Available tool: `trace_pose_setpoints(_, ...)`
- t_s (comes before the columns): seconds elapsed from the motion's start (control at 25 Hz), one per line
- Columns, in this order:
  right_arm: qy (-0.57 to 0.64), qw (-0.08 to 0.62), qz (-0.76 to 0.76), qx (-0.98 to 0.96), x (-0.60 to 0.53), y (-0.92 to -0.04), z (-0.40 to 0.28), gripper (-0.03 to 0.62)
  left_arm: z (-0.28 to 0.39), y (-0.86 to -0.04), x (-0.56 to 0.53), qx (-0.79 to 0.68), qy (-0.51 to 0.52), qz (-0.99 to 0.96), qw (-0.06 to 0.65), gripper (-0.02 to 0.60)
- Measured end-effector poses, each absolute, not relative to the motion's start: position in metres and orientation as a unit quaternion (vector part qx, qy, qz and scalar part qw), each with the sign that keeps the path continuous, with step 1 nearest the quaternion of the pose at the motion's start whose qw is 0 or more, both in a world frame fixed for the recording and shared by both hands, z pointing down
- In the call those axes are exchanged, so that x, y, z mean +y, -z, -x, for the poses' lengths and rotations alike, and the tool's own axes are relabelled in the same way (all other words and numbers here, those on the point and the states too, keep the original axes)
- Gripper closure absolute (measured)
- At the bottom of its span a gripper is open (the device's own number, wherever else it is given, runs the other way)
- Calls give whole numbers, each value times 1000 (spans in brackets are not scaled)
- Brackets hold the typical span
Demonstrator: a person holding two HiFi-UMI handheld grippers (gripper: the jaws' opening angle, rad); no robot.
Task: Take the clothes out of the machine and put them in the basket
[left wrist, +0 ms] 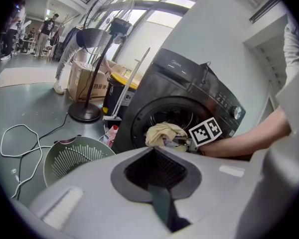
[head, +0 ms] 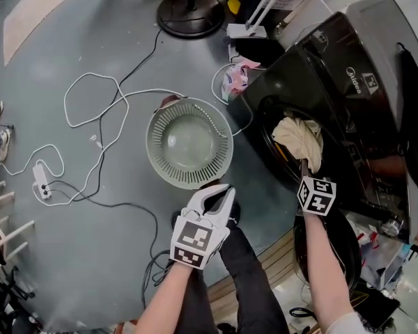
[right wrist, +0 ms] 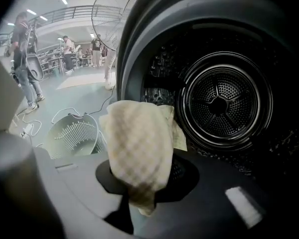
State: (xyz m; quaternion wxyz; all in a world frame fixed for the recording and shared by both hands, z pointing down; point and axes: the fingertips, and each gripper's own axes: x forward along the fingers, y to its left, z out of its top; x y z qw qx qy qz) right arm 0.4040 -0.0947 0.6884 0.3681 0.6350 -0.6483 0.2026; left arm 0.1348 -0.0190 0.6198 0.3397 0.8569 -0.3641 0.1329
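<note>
The left gripper (head: 216,199) hangs low over the grey floor (head: 90,256). Its jaws stand a narrow gap apart with nothing between them. Just ahead of its tips sits the basket (head: 155,164), round, pale green and upright, its slotted bottom in plain sight.

The right gripper (head: 305,172) is off to the left gripper's right, at the mouth of the machine (head: 348,68), and it points down and in. Its jaws are clamped on the cloth (head: 298,136), a cream checked piece. The cloth bunches above the tips and drapes back over the jaws in the right gripper view. It hangs in the door opening, out in front of the drum (right wrist: 222,101) and apart from the basket, which lies to this gripper's left. Under the right forearm a dark round door (head: 345,245) lies swung open.

Straight beyond the right gripper the drum shows its dark perforated wall and round back plate. Past the basket from the left gripper, a pink packet (head: 233,78) lies near the machine's front corner. A white cable (head: 90,103) loops over the floor to the far left. Farther on stands the black round base of a fan (head: 191,12). Well beyond, people (right wrist: 25,59) stand in the open hall.
</note>
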Motion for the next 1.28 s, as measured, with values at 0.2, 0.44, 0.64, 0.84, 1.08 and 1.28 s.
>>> trace_pose_setpoints(0.2,-209,353,-633,-656,-81,-664,-392,517,-126,-601,-23,-370,-131,-859,329,525)
trace_pose_setpoints(0.44,-213,334,-642,-657,-67,-627,-378,519,-104,-584,-16,-369,-141,-857,331,525)
trace_pose_setpoints(0.64,-215,326,-640,-662,-63,-597,-363,520,-92,-560,-18,-366,-136,-860,328,525)
trace_pose_setpoints(0.84,-219,308,-645,-664,-59,-562,-353,520,-89,-534,-21,-360,-134,-866,320,525)
trace_pose_setpoints(1.08,-230,276,-642,-677,-47,-521,-338,522,-84,-514,-4,-358,-155,-865,317,525)
trace_pose_setpoints(1.28,-233,244,-619,-709,-32,-491,-297,520,-67,-497,9,-373,-150,-860,313,525)
